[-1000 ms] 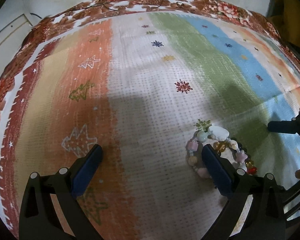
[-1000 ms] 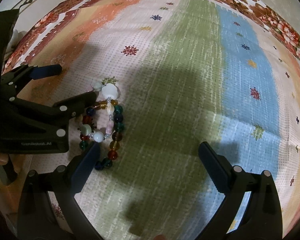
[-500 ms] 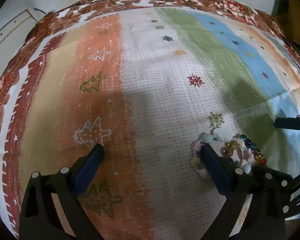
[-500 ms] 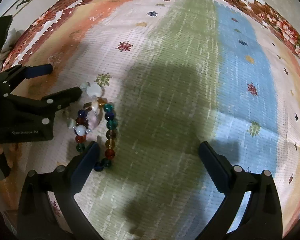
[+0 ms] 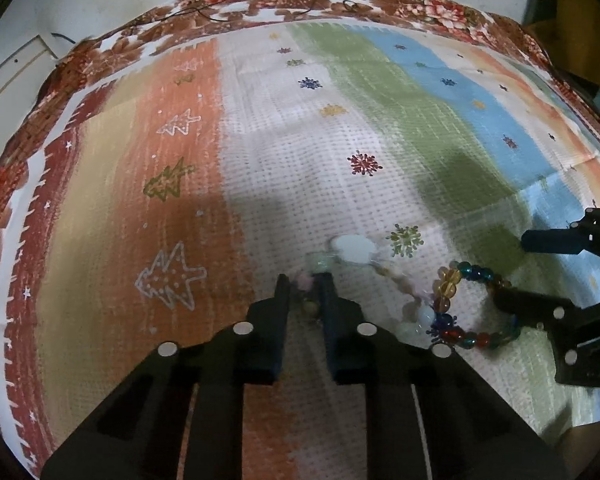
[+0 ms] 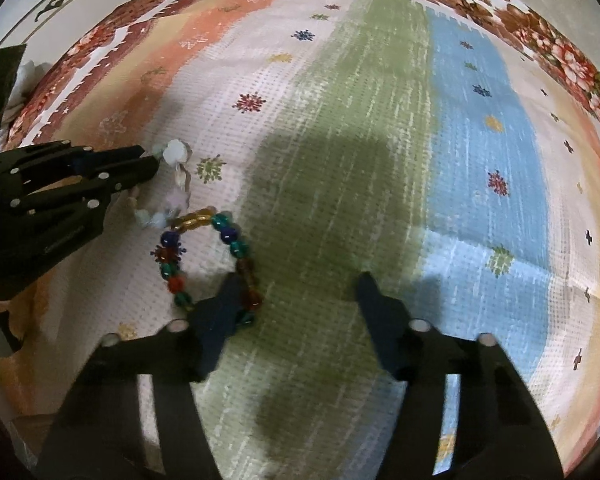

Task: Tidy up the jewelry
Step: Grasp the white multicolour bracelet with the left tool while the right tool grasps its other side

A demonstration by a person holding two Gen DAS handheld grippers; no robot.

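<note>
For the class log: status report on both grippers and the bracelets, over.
Left gripper shut on pastel bracelet. Right gripper open, one finger touching the colourful bead bracelet. Bracelets touching; nothing else in the way.

A striped, flower-bordered cloth (image 5: 284,184) covers the surface.

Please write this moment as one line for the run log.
left tongs: shut on pale bracelet | right tongs: open, by glass bracelet | cloth
</note>
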